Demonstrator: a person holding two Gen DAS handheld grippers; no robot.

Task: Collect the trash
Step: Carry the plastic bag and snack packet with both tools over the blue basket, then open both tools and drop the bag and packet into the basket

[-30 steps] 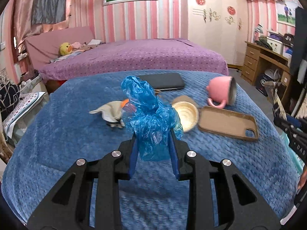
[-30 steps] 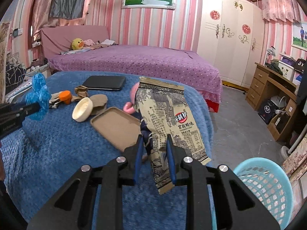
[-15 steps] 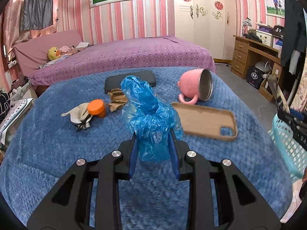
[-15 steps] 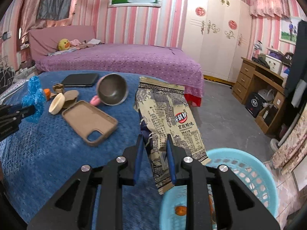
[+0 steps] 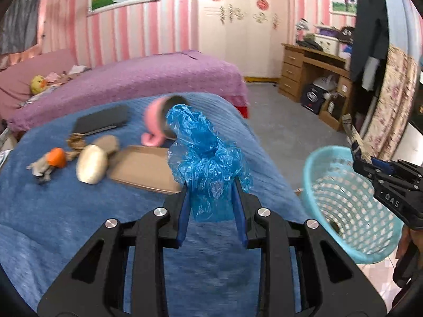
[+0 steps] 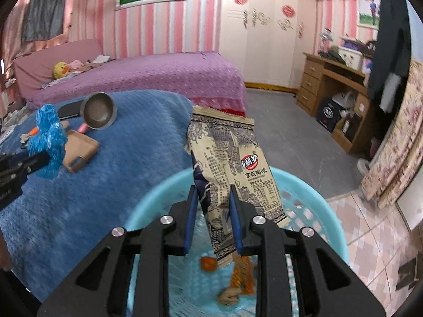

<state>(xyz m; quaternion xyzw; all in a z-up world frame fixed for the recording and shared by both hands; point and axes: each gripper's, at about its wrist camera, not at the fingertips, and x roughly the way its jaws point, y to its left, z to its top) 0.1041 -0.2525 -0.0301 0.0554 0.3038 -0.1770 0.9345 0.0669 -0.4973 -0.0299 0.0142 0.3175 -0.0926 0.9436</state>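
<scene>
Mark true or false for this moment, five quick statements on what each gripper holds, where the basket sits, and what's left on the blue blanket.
1. The right gripper is shut on the snack wrapper. True.
2. The wrapper hangs over the blue blanket. False: it hangs over the turquoise basket, which already holds some trash.
3. The left gripper is empty. False: it is shut on the blue plastic bag.
4. The pink mug stands upright. False: it lies on its side on the blue blanket.
5. The phone case lies on the blanket, near the mug. True.
</scene>
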